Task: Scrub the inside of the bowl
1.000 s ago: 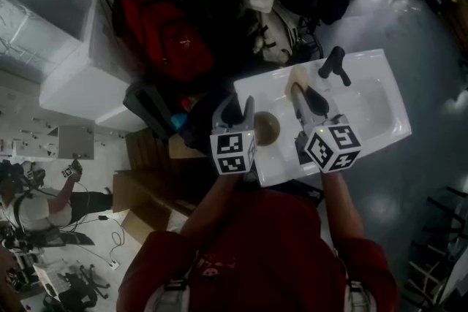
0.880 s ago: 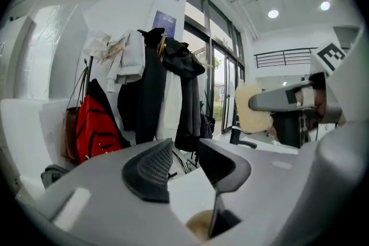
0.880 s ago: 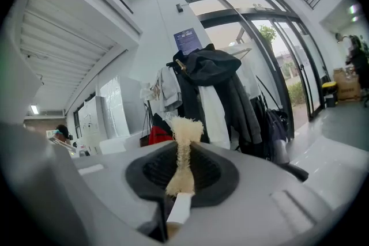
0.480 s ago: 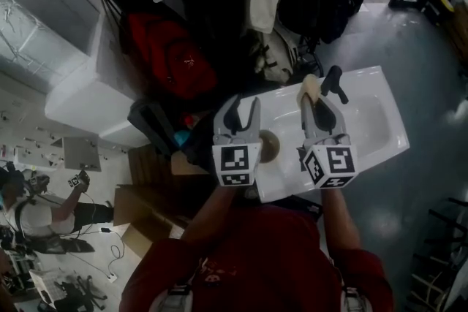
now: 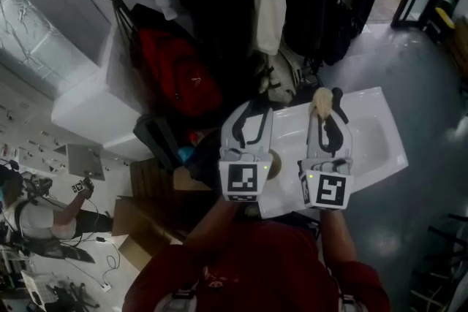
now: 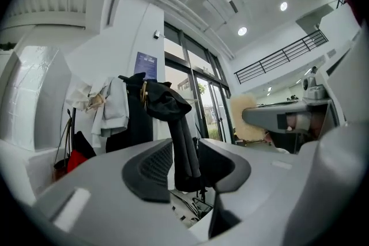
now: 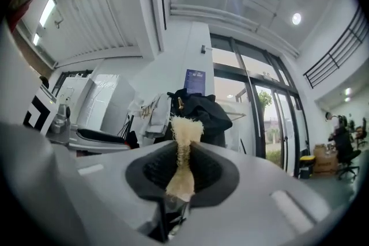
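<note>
Hard to make out the bowl [image 5: 273,165]: shows only as a brown curved sliver in the head view, tucked behind the left gripper [image 5: 252,113] and cut off by its marker cube [image 5: 243,181], so no telling its inside or its full rim. Sits on the flat left part of the white sink [image 5: 376,139], low between the two gripper bodies, and appears in neither gripper view. Hard to read the sink as well, with both grippers held side by side over it, pointing away from the person [image 5: 256,270] in the red top. Barely possible to pick out the black tap [image 5: 337,94], a dark stub just beside the scrubber [image 5: 319,101].

In the left gripper view, jaws of the left gripper [image 6: 185,165] standing well apart with nothing between them; through the gap, only a dark hanging garment [image 6: 167,106] far behind. In the right gripper view, right gripper [image 7: 183,167] clamped on the scrubber [image 7: 185,131]: pale and fibrous, pinched thin between the pads, fraying into a tuft above them. Pokes out past the jaw tips in the head view, well apart from the bowl
</note>
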{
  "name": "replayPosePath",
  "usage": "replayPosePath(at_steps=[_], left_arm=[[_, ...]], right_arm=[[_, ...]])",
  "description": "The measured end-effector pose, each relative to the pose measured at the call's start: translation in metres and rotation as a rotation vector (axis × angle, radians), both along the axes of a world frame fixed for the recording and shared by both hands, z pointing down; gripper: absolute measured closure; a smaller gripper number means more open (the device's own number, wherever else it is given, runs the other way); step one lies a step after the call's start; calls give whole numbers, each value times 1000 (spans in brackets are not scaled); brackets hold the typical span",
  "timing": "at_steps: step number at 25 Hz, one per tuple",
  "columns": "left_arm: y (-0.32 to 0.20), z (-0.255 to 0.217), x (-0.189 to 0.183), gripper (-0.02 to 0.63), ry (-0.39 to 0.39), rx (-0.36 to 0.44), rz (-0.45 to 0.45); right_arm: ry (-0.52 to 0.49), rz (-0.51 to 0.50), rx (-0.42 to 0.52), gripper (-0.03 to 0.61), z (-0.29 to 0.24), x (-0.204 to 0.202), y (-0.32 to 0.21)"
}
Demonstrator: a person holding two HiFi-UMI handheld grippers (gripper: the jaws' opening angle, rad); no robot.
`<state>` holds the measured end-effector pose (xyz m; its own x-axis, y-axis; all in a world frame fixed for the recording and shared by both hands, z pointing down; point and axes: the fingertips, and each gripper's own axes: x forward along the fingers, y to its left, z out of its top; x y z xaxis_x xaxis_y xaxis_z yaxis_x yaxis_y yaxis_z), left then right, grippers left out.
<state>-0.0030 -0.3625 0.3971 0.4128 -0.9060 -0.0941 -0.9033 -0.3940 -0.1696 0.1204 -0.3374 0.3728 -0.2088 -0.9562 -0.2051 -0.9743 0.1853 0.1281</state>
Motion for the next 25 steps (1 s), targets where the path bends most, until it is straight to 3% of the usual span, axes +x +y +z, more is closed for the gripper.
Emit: replayPosePath(at_steps=[3,8,25], left_arm=[[3,-14,3,476,0,52,15],[4,-19,6,512,-81,76,17],[9,-25,13,607,-2,91,64]], right_arm=[[2,0,17,529,-7,-2,2],[-4,-1,21,529,-10,-2,1],[1,-33,-23,529,-5,-18,-1]])
